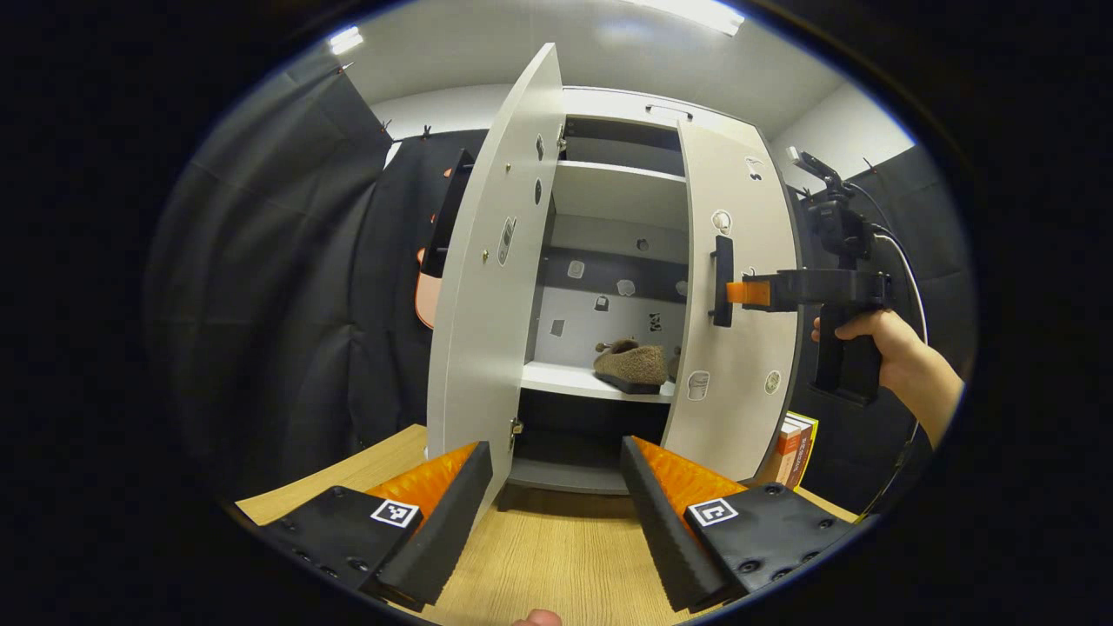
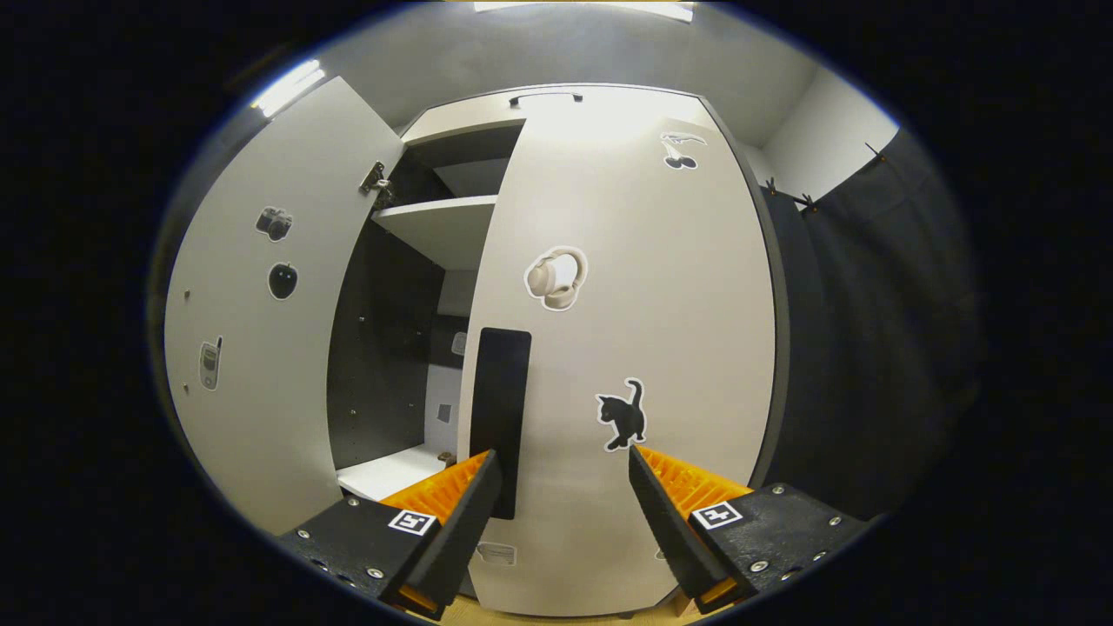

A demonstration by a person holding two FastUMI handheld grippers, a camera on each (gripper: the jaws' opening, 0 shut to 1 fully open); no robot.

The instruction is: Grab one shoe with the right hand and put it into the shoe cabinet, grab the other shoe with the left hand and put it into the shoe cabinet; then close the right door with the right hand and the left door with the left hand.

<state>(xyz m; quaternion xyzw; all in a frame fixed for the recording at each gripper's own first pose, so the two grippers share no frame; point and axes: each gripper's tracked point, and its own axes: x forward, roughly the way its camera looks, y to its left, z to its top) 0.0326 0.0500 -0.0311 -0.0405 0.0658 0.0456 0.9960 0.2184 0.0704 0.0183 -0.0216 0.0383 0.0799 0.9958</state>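
Observation:
The white shoe cabinet (image 1: 609, 130) stands on a wooden table. A brown fuzzy shoe (image 1: 632, 362) lies on its middle shelf (image 1: 561, 380); a second one beside it is mostly hidden by the right door. The left door (image 1: 496, 278) stands wide open. The right door (image 1: 735, 304) is part-way closed, and my right gripper (image 1: 739, 292), held by a hand, touches it beside its black handle (image 1: 722, 281). In the right gripper view the right door (image 2: 626, 348) is close ahead, its handle (image 2: 500, 409) by the open right gripper (image 2: 561, 469). My left gripper (image 1: 556, 456) is open, empty, in front of the cabinet.
Books (image 1: 796, 448) stand at the cabinet's right foot. The wooden table (image 1: 556, 556) runs under my left gripper. Black cloth hangs on both sides of the cabinet. Stickers dot both doors and the back panel.

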